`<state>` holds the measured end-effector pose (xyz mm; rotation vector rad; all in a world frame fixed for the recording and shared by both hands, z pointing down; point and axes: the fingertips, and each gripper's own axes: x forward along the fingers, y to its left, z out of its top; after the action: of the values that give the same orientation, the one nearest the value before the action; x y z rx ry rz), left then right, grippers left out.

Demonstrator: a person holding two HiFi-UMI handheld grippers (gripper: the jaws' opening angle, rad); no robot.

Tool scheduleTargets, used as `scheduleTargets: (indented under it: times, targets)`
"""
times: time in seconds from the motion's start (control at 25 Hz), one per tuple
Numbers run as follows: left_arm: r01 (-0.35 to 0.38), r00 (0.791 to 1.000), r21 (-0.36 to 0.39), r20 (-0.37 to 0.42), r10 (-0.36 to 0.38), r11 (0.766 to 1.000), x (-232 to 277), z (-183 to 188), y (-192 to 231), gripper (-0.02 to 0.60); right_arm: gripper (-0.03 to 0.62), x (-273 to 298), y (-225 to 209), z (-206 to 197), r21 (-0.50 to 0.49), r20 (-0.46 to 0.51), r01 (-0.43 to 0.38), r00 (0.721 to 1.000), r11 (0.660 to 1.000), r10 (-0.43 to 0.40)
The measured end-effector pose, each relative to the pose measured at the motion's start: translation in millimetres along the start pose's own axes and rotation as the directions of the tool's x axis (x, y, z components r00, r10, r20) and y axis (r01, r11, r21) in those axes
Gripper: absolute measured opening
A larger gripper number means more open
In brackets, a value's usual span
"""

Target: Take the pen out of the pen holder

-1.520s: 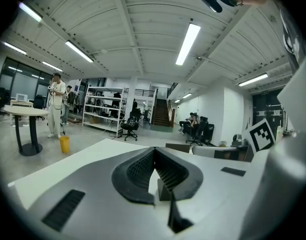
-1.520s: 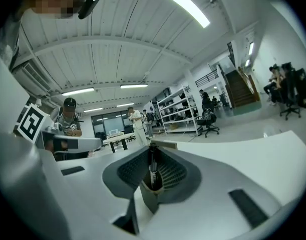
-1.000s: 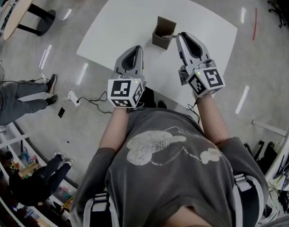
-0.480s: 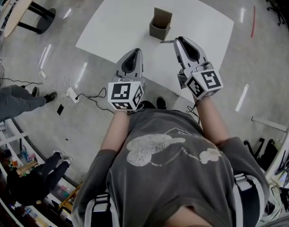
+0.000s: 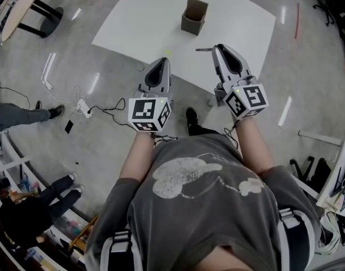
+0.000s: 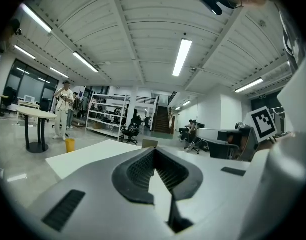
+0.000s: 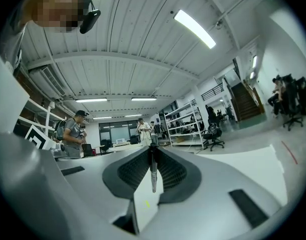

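The left hand-held gripper (image 5: 160, 62) is empty, its jaws together, over the white tabletop's (image 5: 144, 21) near edge. The brown pen holder (image 5: 194, 16) stands at its 1 o'clock, well apart. The right hand-held gripper (image 5: 217, 48) is clamped on the pen (image 5: 202, 49), which points toward 9 o'clock, clear of the holder.

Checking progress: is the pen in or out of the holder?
Out. The right gripper holds the pen in its jaws, well clear of the holder on the table.
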<state>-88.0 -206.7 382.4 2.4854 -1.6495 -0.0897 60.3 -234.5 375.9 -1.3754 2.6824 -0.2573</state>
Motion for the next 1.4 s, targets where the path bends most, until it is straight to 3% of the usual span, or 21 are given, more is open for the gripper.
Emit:
scheduleTargets:
  times: [0.68,1.4]
  targets:
    - [0.070,0.997,0.024,0.014,-0.071,0.997,-129.3,-2.1,-51.6,0.008,0.054,-120.7,87.7,-17.3,-0.021,0.000,0.052,0.999,0.998,-0.052]
    - [0.105,0.994,0.008,0.005,-0.105,0.994,-174.1,-19.2,-85.1,0.008,0.052,-184.2,108.3,-37.5,-0.034,-0.038,0.100,0.994,0.994,-0.102]
